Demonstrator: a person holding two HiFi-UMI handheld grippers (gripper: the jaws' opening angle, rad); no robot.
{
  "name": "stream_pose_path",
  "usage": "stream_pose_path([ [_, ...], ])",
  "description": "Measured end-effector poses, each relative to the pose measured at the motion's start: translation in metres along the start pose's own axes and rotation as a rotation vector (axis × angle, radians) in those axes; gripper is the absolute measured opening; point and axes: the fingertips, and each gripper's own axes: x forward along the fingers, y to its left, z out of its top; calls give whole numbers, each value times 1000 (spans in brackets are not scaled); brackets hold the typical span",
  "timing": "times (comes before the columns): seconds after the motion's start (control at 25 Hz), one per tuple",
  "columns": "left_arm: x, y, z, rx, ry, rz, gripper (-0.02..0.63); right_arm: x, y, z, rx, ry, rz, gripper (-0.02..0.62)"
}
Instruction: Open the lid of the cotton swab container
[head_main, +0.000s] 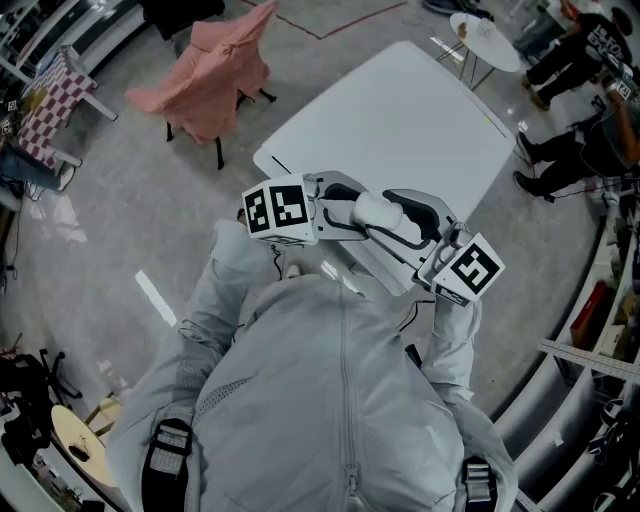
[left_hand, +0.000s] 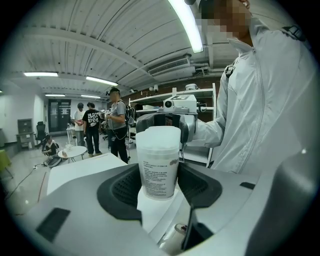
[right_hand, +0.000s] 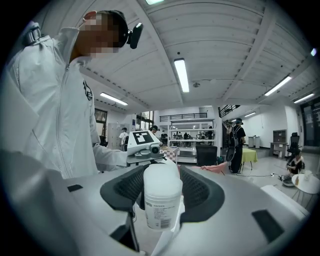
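Observation:
A cotton swab container (head_main: 377, 209), a frosted tub with a printed label (left_hand: 159, 172) and a white lid (right_hand: 162, 176), is held upright in front of my chest, above the near edge of the white table (head_main: 400, 110). My left gripper (head_main: 358, 210) comes in from the left and is shut on the tub's body (left_hand: 159, 187). From the right, my right gripper (head_main: 405, 225) reaches in with its pads against the lid (right_hand: 162, 192). In the left gripper view its dark fingers (left_hand: 184, 132) hug the lid's sides. The lid sits closed on the tub.
A chair draped in pink cloth (head_main: 220, 70) stands left of the table. A small round table (head_main: 490, 40) and standing people (head_main: 570, 50) are at the far right. Shelving (right_hand: 192, 135) lines the back wall.

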Motion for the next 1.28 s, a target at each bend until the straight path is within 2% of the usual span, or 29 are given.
stream_pose_path([
  [0.36,2,-5,0,-3,-8,-16,232,-5,0,-4,102,-19,34,247],
  [0.52,5,-3,1,43,-1,6,228,-9,-4,4,196,-92,52,242],
  [0.76,6,-2,3,41,-9,0,227,-12,-10,8,280,-140,56,242],
  [0.84,5,-3,5,37,-26,-5,227,-12,-9,10,270,-146,56,242],
  [1.12,6,-3,8,20,-58,-3,227,-13,-6,9,139,-112,25,244],
  [1.28,4,-3,9,22,-74,7,227,-14,-5,13,121,-136,13,244],
])
